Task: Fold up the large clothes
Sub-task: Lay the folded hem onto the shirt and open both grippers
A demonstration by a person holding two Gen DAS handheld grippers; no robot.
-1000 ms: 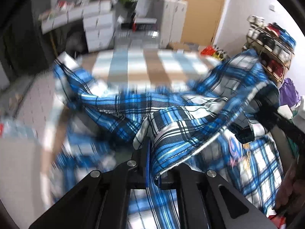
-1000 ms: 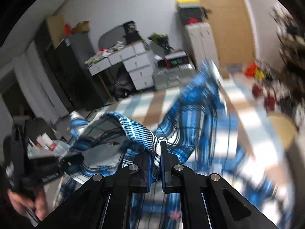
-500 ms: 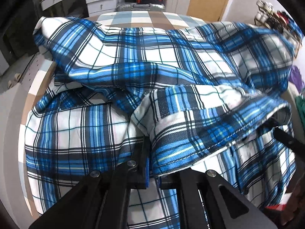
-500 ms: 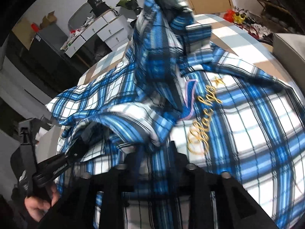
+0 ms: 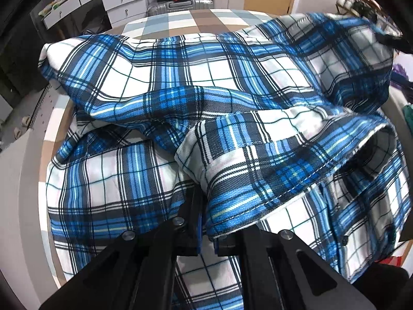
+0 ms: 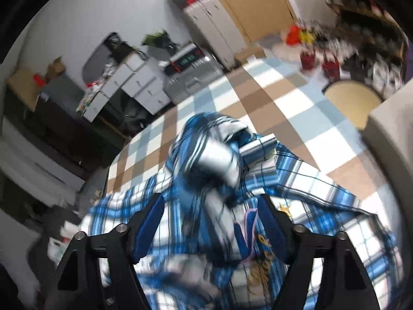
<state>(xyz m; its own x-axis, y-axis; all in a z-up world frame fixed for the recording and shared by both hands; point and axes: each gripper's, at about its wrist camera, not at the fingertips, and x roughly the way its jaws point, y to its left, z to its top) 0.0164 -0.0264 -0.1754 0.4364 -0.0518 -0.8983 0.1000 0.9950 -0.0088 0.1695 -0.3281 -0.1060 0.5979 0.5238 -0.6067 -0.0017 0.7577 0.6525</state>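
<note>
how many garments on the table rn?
1: a blue plaid shirt heaped across the checked tablecloth, one hem edge pinched in the left gripper. Folds could hide another.

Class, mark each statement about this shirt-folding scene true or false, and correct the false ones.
1. The left gripper is shut on the plaid shirt. True.
2. The shirt is red and yellow. False: it is blue, white and black.
3. The right gripper pinches cloth tightly. False: its jaws stand apart, closing, with the shirt lying loose between them.
4. The shirt lies on a checked table cover. True.
5. Gold embroidery shows on the shirt. True.
</note>
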